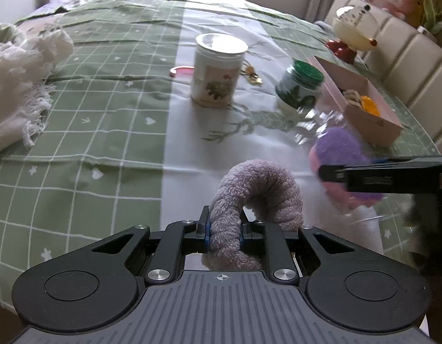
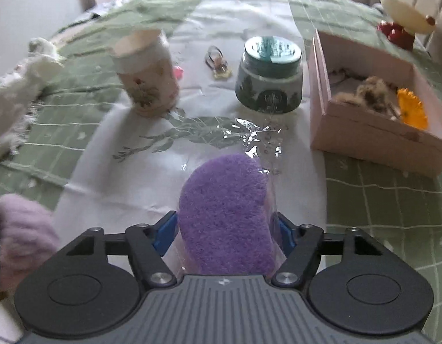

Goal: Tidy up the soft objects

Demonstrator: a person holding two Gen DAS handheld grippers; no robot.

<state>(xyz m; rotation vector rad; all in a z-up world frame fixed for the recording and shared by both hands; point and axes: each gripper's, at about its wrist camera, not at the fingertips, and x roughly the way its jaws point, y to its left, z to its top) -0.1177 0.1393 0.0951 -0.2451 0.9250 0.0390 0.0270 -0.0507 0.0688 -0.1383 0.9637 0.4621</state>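
Note:
My left gripper [image 1: 224, 220] is shut on a lilac fuzzy sock [image 1: 258, 192], which arches up and droops to the right above the tablecloth. The sock also shows blurred at the left edge of the right wrist view [image 2: 20, 232]. My right gripper [image 2: 225, 226] is shut on a purple sponge [image 2: 223, 209] wrapped in clear plastic, held above the table. In the left wrist view the sponge [image 1: 339, 146] and the right gripper's black fingers [image 1: 378, 176] are at the right, close to the sock.
A pink cardboard box [image 2: 364, 132] holding fluffy items and an orange flower stands right. A green-lidded jar [image 2: 268, 77], a white floral canister [image 2: 146, 77], a keyring [image 2: 218, 63], a white fringed cloth [image 1: 17, 86] and a cream plush toy [image 1: 355, 28] are on the green checked tablecloth [image 1: 106, 143].

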